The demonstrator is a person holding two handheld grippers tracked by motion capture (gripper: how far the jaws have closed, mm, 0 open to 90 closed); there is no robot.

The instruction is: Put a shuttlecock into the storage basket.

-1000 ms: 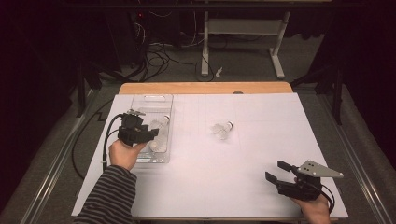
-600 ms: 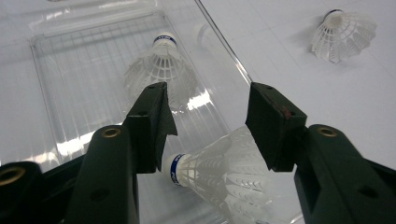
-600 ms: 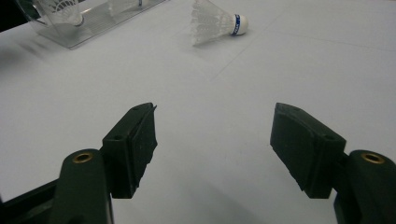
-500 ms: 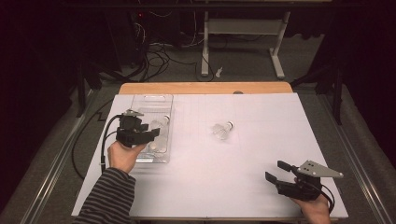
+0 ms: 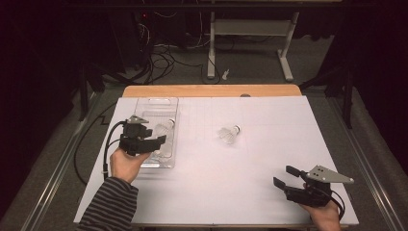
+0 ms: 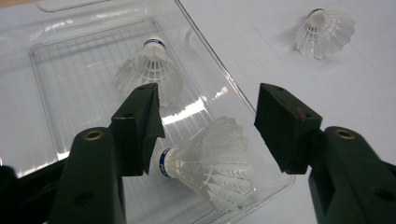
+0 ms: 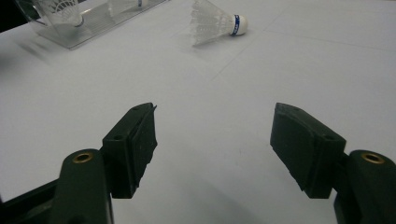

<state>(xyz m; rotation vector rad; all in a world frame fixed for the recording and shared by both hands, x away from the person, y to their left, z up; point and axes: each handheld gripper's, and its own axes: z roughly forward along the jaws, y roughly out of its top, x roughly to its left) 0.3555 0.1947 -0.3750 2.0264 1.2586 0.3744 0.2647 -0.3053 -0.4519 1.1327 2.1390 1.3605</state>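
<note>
Two jaws of the left gripper (image 6: 208,126), just been opening, stand spread around a shuttlecock (image 6: 210,161) lying loose in the clear tray (image 6: 60,70), blue band unreadable; second shuttlecock (image 6: 152,67) behind. Right gripper (image 7: 212,144) spread, empty, over white paper (image 7: 233,79); third shuttlecock (image 7: 215,21) well ahead.

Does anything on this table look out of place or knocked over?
One shuttlecock lies on its side alone on the white sheet, apart from the clear tray that holds two others. Those two also lie tipped over. Nothing looks damaged or spilled.
</note>
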